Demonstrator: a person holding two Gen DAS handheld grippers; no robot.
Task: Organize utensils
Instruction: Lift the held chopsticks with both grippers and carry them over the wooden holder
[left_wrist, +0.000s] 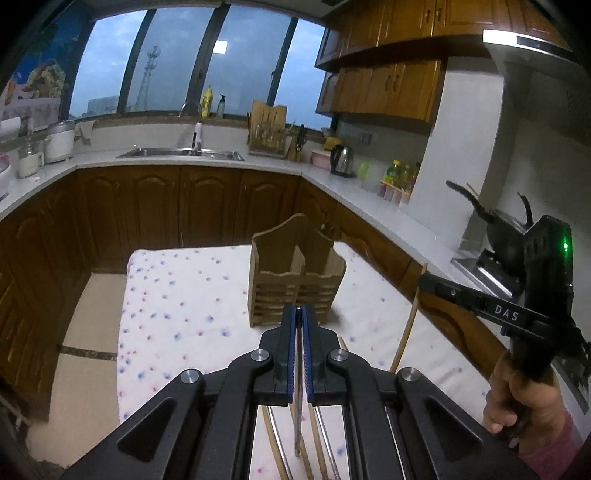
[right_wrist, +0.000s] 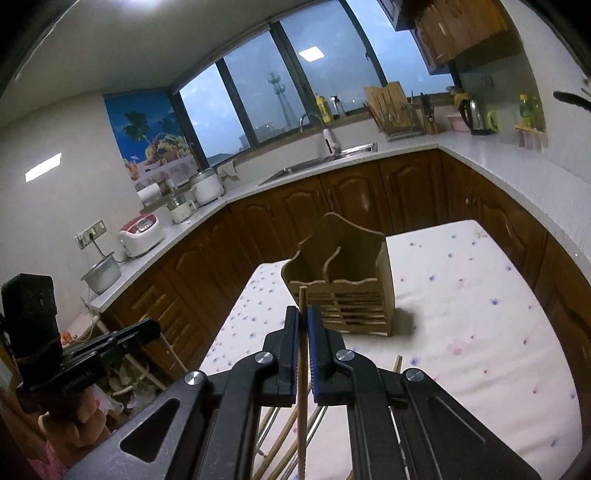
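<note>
Left gripper (left_wrist: 299, 314): jaws pressed nearly together, pinching a thin metal utensil (left_wrist: 297, 417) that hangs down between the pads; can't tell what kind. It's raised above the table.

Right gripper (right_wrist: 303, 314): jaws closed on a wooden chopstick (right_wrist: 303, 369), held roughly upright, top end poking out just above the fingertips, the rest running down below the pads. In the left wrist view the same gripper (left_wrist: 424, 278) shows off to the right, with the chopstick (left_wrist: 408, 321) slanting down from its tip and a hand (left_wrist: 517, 398) on the handle.

Wooden utensil holder (left_wrist: 295, 280) sits straight ahead of both grippers on the table, upright, tall back panel, slatted front, a divider splitting it into two compartments. From the right wrist view the holder (right_wrist: 343, 291) is just beyond the fingertips, slightly right; both compartments look empty from this angle.

More chopsticks (right_wrist: 280, 439) and thin metal pieces lie on the tablecloth (left_wrist: 177, 295) below and behind both grippers, near the bottom edge of each view; count unclear.

Table cover is white with small blue and pink flowers. Kitchen counter with sink (left_wrist: 181, 152) well beyond the holder.
</note>
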